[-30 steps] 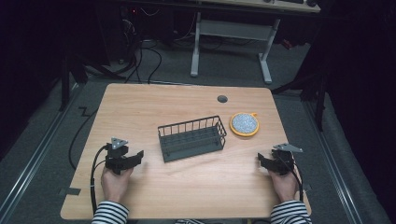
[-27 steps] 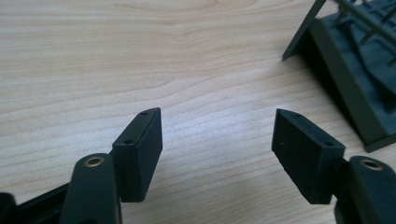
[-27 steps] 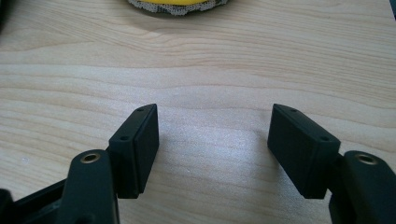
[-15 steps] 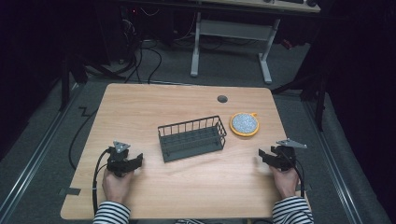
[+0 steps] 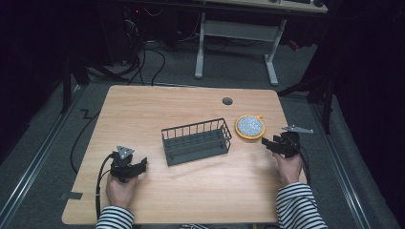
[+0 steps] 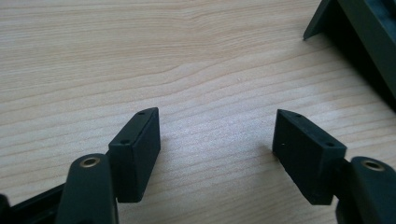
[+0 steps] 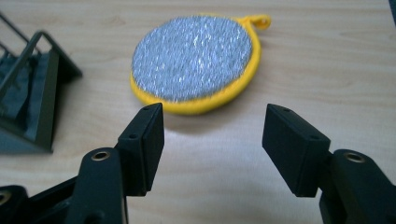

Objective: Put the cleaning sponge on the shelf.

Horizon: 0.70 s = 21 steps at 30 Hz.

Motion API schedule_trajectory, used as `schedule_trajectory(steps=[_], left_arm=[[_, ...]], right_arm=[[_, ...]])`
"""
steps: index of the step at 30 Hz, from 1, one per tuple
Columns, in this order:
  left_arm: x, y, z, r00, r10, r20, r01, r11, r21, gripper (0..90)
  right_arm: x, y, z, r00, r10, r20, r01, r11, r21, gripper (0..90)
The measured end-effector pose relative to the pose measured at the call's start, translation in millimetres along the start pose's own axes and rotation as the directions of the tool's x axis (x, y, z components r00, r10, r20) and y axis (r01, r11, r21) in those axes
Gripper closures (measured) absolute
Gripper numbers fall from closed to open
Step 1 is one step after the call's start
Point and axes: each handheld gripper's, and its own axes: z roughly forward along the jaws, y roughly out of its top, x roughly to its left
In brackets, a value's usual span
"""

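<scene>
The round yellow-rimmed scrubber (image 7: 195, 59) lies flat on the desk (image 5: 191, 100), just ahead of the right hand-held gripper (image 7: 212, 142), whose 2 jaws are spread and empty. The wire basket (image 5: 196, 141) sits mid-desk. The left hand-held gripper (image 6: 215, 151), also spread, rests near the basket's left end.
</scene>
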Motion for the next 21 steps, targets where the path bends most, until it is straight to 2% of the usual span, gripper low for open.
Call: schedule_trajectory(steps=[2,6,9,11,14,15,17,18,20,21], left_arm=[[-1.5,0.2,0.5,1.0000,0.007,-0.006,-0.007,1.0000,0.002,31.1],[-1.5,0.2,0.5,1.0000,0.006,-0.006,-0.006,1.0000,0.002,31.0],[-1.6,0.2,0.5,1.0000,0.006,-0.006,-0.005,1.0000,0.002,30.9],[-1.6,0.2,0.5,1.0000,0.006,-0.006,-0.006,1.0000,0.002,30.9],[-1.6,0.2,0.5,1.0000,0.006,-0.006,-0.006,1.0000,0.002,30.9],[-1.6,0.2,0.5,1.0000,0.006,-0.006,-0.006,1.0000,0.002,30.9],[-1.6,0.2,0.6,1.0000,0.006,-0.006,-0.006,1.0000,0.002,30.9],[-1.7,0.2,0.5,1.0000,0.006,-0.006,-0.006,1.0000,0.002,30.8],[-1.7,0.2,0.5,1.0000,0.006,-0.006,-0.006,1.0000,0.002,30.9],[-1.7,0.2,0.5,1.0000,0.006,-0.006,-0.006,1.0000,0.002,30.8]], right_arm=[[-0.5,8.5,4.3,0.9999,0.010,0.008,-0.010,0.9999,0.006,38.6],[-2.2,22.5,12.3,0.9989,0.047,-0.009,-0.047,0.9988,0.013,36.9],[-1.3,29.9,18.0,0.9985,0.054,0.001,-0.054,0.9983,0.019,37.3],[-2.0,34.9,23.8,0.9982,0.059,0.015,-0.059,0.9971,0.049,36.6],[-0.4,41.8,32.2,0.9980,0.053,0.036,-0.055,0.9966,0.062,36.1],[0.7,45.0,37.1,0.9979,0.048,0.044,-0.052,0.9952,0.083,36.4],[2.1,48.0,42.7,0.9975,0.048,0.051,-0.053,0.9949,0.085,37.0],[2.3,48.6,45.9,0.9967,0.055,0.060,-0.059,0.9950,0.080,36.8],[1.4,50.4,54.1,0.9953,0.067,0.069,-0.075,0.9899,0.120,36.6],[1.8,50.9,57.4,0.9947,0.070,0.075,-0.079,0.9892,0.123,36.5]])
